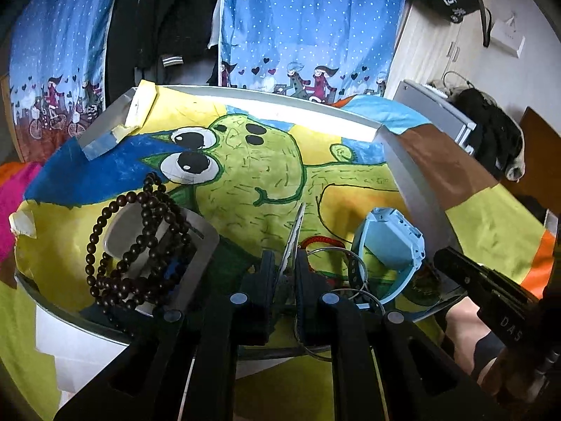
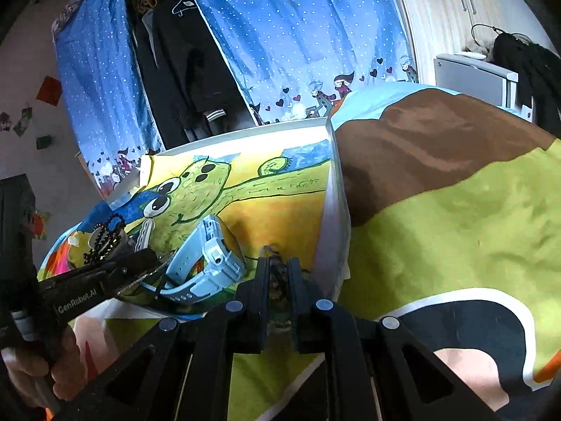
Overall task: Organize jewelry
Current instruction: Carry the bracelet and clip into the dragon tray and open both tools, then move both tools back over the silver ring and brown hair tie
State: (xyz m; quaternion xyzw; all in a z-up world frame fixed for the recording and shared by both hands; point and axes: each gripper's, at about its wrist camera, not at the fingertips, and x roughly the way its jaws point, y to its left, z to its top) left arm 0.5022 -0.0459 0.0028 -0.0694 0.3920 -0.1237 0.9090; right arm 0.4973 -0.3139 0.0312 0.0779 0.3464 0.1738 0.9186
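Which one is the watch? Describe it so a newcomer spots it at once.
Start at the white tray lined with the green cartoon drawing. Near its right wall, beside the thin metal rings, lies the watch. It is the only pale blue plastic piece, with a square case and a holed strap.

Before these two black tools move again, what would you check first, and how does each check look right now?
1. Left tool has a firm hold: ok, shut on a thin toothed metal strip.
2. Right tool has a hold: ok, shut on a small dark lumpy item; what it is, cannot tell.
3. Dark wooden bead string clear of the left tool: ok, lying on a shiny metal plate.
4. Light blue plastic watch clear of both tools: ok, but close.
5. Thin silver rings free of the strip: cannot tell.
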